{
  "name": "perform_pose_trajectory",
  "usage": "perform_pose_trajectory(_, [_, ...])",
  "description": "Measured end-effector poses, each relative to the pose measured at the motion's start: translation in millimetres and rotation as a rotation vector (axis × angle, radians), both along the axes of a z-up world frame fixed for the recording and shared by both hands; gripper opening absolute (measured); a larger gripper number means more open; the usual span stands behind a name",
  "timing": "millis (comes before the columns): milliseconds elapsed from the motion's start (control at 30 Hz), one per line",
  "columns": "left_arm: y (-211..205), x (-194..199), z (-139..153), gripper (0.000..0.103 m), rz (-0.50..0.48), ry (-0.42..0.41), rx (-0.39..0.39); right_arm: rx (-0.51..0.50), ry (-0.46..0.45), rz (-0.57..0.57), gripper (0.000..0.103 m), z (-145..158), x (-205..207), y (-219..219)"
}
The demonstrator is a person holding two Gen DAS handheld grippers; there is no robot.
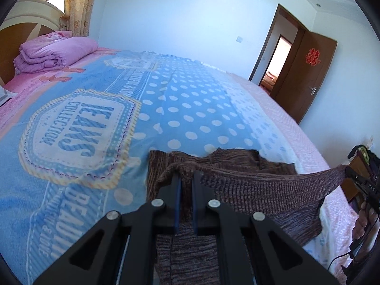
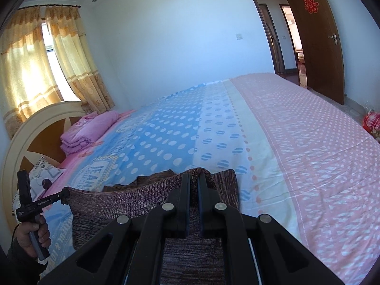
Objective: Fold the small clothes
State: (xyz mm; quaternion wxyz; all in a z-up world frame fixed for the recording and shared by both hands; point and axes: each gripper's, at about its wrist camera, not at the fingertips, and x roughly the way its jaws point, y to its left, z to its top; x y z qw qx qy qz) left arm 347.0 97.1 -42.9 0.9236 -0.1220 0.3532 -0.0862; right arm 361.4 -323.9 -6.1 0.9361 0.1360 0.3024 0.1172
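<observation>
1. Left gripper (image 1: 186,178) and right gripper (image 2: 195,180): we find both clamped on the brown ribbed knit garment (image 1: 261,187), stretched above the blue polka-dot bedspread (image 1: 190,109).
2. Risk, we judge: uneven pulling slips the knit, skewing the fold.

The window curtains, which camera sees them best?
The right wrist view. There the yellow curtains hang in full from their rod, with bright window light between them, above the headboard. The left wrist view catches only a corner of them at its top left edge, cut off by the lens rim.
</observation>
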Motion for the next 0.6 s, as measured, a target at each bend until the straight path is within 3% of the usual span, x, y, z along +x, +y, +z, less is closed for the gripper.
perform_pose_trajectory(267, [-23, 49, -54, 0.009, 0.009, 0.078, 0.179, -0.106, 0.136, -0.032, 0.005, -57, 62, 15])
perform_pose_trajectory(300, [-27, 53, -60, 0.016, 0.015, 0.081, 0.208, -0.135, 0.162, -0.024, 0.005, -65, 71, 18])
perform_pose_trajectory(367, [-31, 55, -67, 0.019, 0.041, 0.099, 0.277, -0.203, 0.184, -0.047, 0.006, -78, 81, 20])
perform_pose_trajectory(400, [-31, 50, -66, 0.024, 0.042, 0.091, 0.289, -0.232, 0.185, -0.055, 0.011, -81, 81, 20])
perform_pose_trajectory(467, [-34, 35, -61, 0.038, 0.01, 0.052, 0.314, -0.28, 0.194, -0.043, 0.041, -86, 74, 23])
perform_pose_trajectory(500, [-37, 25, -58, 0.056, -0.003, 0.032, 0.36, -0.296, 0.198, -0.031, 0.07, -87, 70, 25])
perform_pose_trajectory(533, [-39, 16, -56, 0.073, -0.015, 0.015, 0.387, -0.325, 0.195, -0.003, 0.077, -90, 62, 30])
perform_pose_trajectory(600, [-46, -3, -55, 0.086, -0.076, -0.015, 0.445, -0.41, 0.184, 0.04, 0.077, -94, 50, 45])
